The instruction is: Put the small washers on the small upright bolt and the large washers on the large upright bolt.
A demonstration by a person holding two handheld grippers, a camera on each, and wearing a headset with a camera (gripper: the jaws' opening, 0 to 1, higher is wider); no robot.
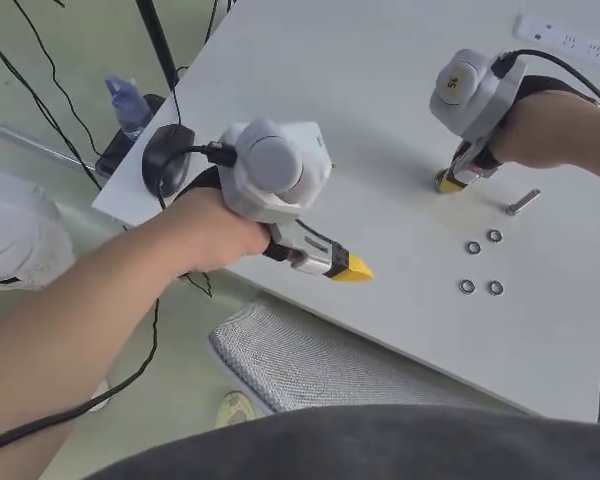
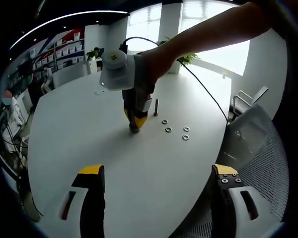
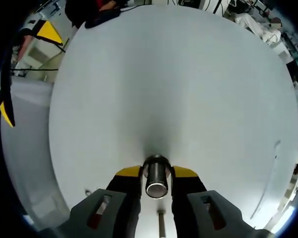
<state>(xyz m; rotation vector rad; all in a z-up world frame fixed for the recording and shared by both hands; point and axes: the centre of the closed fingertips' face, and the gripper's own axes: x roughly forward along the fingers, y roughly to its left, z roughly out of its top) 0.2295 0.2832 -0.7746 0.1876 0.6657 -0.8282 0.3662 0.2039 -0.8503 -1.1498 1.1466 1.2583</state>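
The right claw (image 1: 448, 183) is clamped on the thick bolt (image 3: 157, 181), tips down at the table (image 1: 380, 80); the thin bolt (image 1: 523, 203) lies flat just beside that claw; four washers (image 1: 473, 247) lie loose near it, on the person's side; the left claw (image 1: 352, 268) hangs open, well apart from them; no washer sits on a bolt yet, so I judge nearly everything is left
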